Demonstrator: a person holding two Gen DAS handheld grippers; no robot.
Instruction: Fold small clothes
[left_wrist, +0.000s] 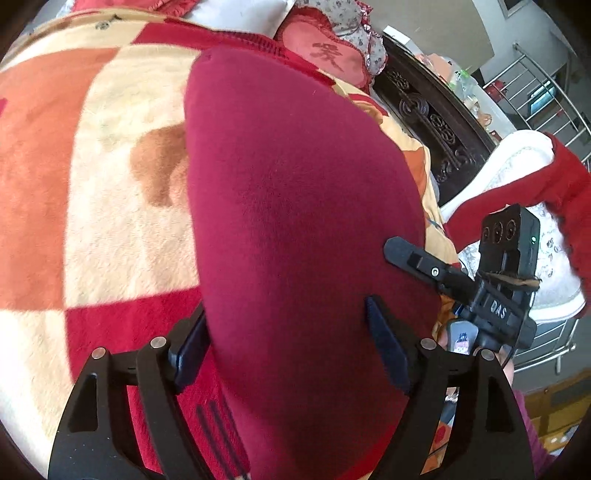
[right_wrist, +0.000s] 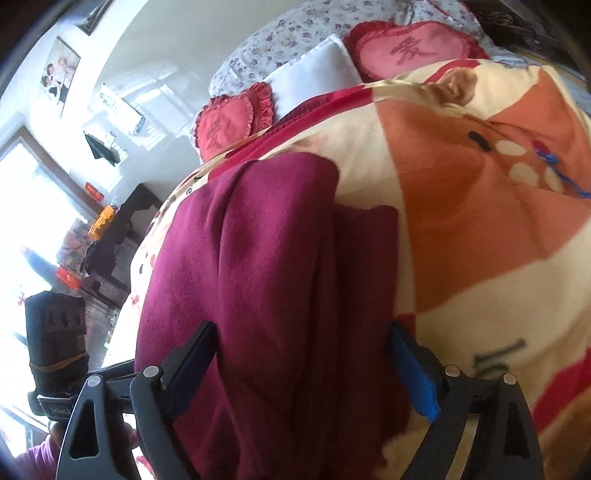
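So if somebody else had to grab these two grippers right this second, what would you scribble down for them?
Left gripper: jaws open, dark red garment between them, pads not pressing.
Right gripper: jaws open, astride the same garment, nothing held.
The garment lies on the patterned blanket, already doubled over lengthwise, a fold ridge showing in the right wrist view.
Done: the first fold, by the look of it.
Left: probably fold it again into a smaller bundle and smooth it.
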